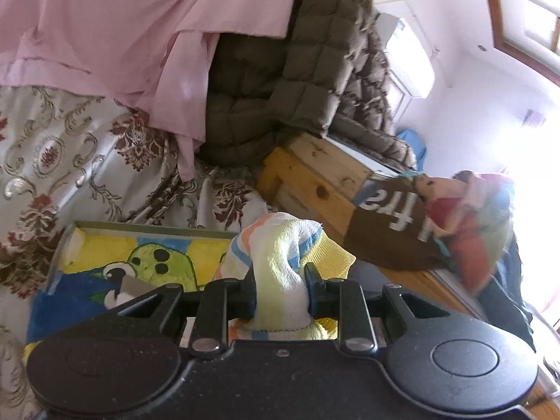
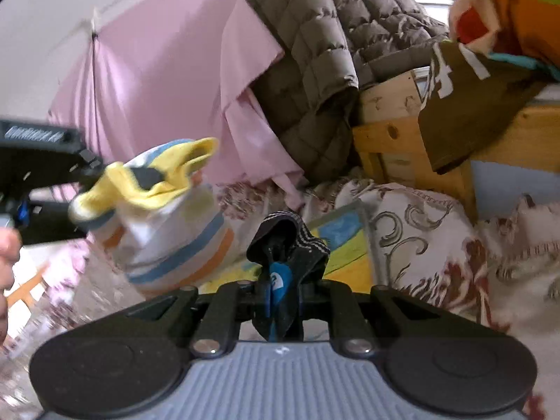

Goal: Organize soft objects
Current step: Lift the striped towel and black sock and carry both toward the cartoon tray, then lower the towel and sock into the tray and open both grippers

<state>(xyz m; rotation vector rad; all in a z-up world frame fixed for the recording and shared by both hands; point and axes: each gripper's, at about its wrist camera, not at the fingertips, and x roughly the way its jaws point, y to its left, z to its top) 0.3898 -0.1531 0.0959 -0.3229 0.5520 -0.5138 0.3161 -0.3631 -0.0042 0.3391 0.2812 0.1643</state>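
A pale sock (image 1: 280,266) with yellow cuff and blue and orange stripes is pinched in my left gripper (image 1: 281,280), which is shut on it. The right wrist view shows the same striped sock (image 2: 168,224) hanging from the left gripper (image 2: 150,176) at the left. A dark sock (image 2: 290,245) with a blue patch and grey-edged cuff is bunched between the fingers of my right gripper (image 2: 281,294), shut on it. Both socks hang above a bed with a floral cover (image 1: 70,147).
A painted board (image 1: 115,262) with a green and blue bird lies on the bed. Behind hang a pink cloth (image 1: 115,35) and a brown quilted jacket (image 1: 301,80). A wooden frame (image 1: 315,182) carries a brown lettered shirt (image 1: 388,224) and colourful fabric (image 1: 479,224). A hand (image 2: 7,262) shows at left.
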